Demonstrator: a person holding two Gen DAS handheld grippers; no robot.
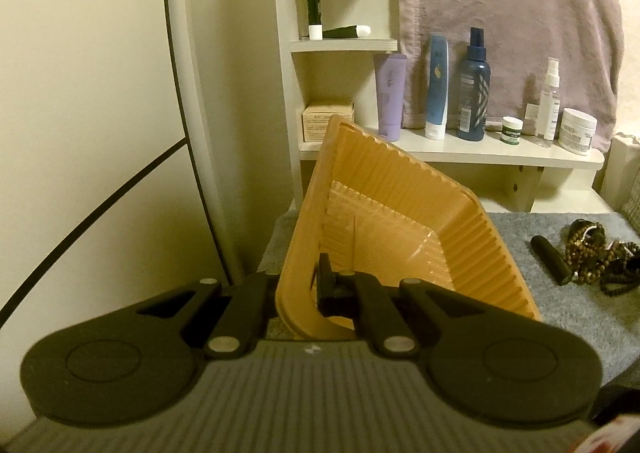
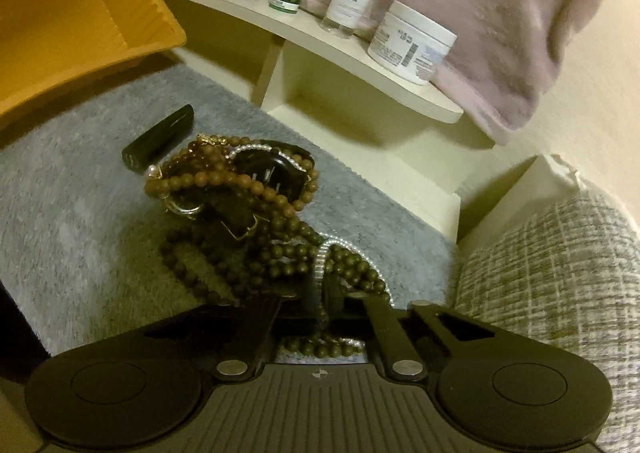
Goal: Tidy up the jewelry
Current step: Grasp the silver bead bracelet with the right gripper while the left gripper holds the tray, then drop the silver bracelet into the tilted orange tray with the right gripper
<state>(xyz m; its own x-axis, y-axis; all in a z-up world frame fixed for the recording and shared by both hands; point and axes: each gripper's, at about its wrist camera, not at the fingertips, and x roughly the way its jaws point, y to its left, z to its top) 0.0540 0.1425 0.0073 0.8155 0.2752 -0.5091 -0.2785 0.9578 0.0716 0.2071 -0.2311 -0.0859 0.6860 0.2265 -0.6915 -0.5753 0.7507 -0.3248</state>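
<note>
My left gripper [image 1: 298,285] is shut on the near rim of an orange ribbed plastic tray [image 1: 400,221] and holds it tilted up on edge over the grey mat; the tray looks empty. It also shows in the right wrist view [image 2: 80,21], at the top left. A heap of jewelry [image 2: 248,205] lies on the mat: brown bead strings, a black watch [image 2: 276,171], a rhinestone strand, gold earrings. A black tube [image 2: 160,139] lies beside it. My right gripper [image 2: 316,301] is down in the heap, jaws around beads and the rhinestone strand; the fingertips are hidden. The heap also shows in the left wrist view [image 1: 596,257].
A cream shelf [image 1: 480,151] behind the mat carries bottles, tubes and jars, such as a white jar [image 2: 412,41]. A pink towel [image 1: 508,13] hangs above it. A tweed cushion [image 2: 560,273] lies at the right. A wall and a cable [image 1: 100,209] are on the left.
</note>
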